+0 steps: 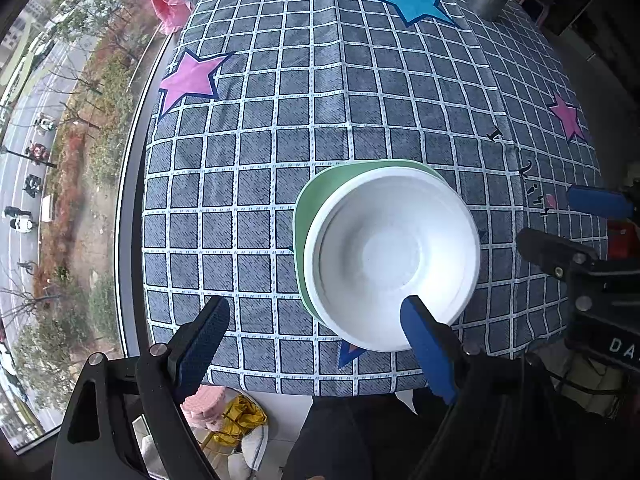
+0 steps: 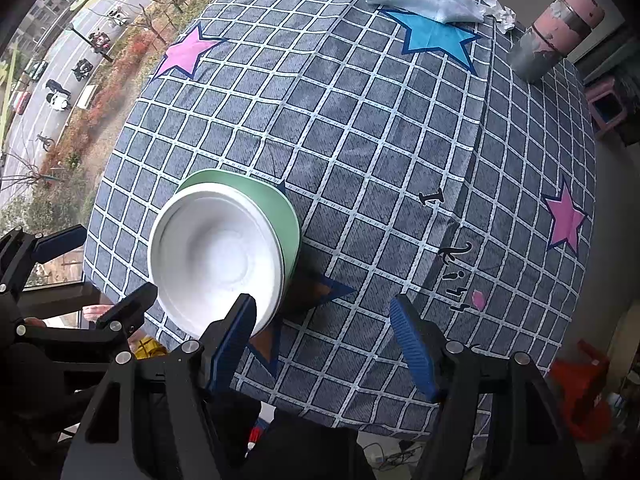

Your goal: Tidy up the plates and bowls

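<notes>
Bowl nested on plate near the table's front edge, both grippers spread and empty.

White bowl (image 1: 390,256) sat inside the green plate (image 1: 310,216), offset toward the near side so only a green crescent showed at the far and window-side rim; reads as stacked to consolidate the dishes into one pile. Stack rested on the checked tablecloth (image 1: 280,120), close to the edge nearest the person. Left gripper (image 1: 316,336) was wide open, one blue pad overlapping the bowl's near rim in view, the other out over bare cloth, so nothing was pinched. Right gripper (image 2: 324,328) was likewise spread, straddling cloth just beside the stack, holding nothing. Whether either pad actually touched the bowl was not clear. Crumpled towel (image 2: 432,0) and a grey-pink canister (image 2: 552,36) sat well apart at the far end, uninvolved.
</notes>
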{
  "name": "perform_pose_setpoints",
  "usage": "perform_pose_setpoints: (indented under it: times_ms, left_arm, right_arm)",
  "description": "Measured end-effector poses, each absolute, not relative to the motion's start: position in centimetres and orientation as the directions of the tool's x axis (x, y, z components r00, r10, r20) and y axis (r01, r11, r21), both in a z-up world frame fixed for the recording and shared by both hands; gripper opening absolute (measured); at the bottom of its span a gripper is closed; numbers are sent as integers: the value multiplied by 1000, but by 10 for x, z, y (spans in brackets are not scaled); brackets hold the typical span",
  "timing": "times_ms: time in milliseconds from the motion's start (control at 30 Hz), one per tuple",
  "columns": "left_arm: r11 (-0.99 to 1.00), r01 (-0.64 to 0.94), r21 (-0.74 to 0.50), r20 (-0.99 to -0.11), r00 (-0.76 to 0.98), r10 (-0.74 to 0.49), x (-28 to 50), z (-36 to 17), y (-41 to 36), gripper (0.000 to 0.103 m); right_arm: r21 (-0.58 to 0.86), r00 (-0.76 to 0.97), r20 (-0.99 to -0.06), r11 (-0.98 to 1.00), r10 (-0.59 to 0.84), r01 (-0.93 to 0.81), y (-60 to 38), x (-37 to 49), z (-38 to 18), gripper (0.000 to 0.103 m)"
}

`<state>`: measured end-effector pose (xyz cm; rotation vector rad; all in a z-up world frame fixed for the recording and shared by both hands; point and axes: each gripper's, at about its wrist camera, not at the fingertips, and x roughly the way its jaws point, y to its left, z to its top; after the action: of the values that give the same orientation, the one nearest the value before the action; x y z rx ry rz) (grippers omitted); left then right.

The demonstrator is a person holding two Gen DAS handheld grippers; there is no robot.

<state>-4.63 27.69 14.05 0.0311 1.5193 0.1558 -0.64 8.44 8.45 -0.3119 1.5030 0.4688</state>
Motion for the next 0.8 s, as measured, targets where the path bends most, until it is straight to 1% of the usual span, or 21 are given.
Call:
perform_pose_setpoints:
  times_ms: [800]
  left_arm:
    - [989,-86,123,-992,28,125,-42,138,269,90]
  right_arm:
    - [97,-6,-994,870,108,-484,76,-4,82,71]
